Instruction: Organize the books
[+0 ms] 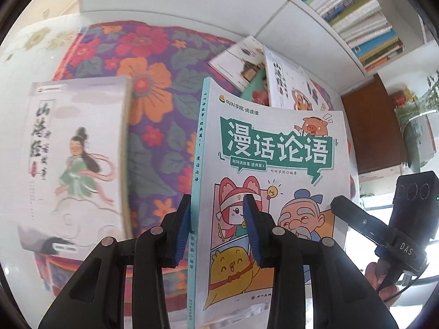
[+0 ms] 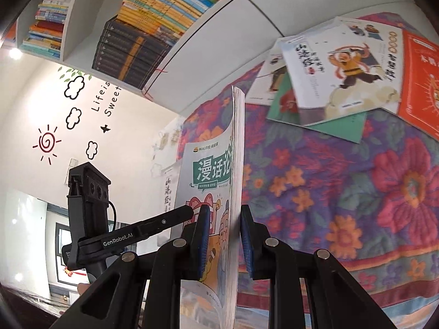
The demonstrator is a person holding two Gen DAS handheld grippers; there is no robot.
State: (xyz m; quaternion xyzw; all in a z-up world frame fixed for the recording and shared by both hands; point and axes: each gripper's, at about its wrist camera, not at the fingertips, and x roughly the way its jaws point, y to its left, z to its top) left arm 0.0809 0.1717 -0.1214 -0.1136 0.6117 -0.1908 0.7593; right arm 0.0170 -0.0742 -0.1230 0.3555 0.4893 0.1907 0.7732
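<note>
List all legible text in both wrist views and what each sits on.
"漫话论语": cover of the comic book.
"叫叫学院·阅读课": above that title.
"漫话论语": its teal spine.
"DAS": right tongs unit.
"GenRobot.AI": left tongs unit.
"Life is Sweet": wall decal.
Blurred: the pale book, the books on the bed, shelf spines.

A green-titled comic book [image 1: 274,192] is clamped at its spine edge by the left tool [image 1: 216,227]. A pale illustrated book [image 1: 74,159] is seen at left above the flowered cloth [image 1: 153,87]. The right tool [image 1: 354,213] is seen at the book's far edge.

The cartoon book's [image 1: 271,181] bottom edge is cut off; the pale book [image 1: 74,164] is blurred.
</note>
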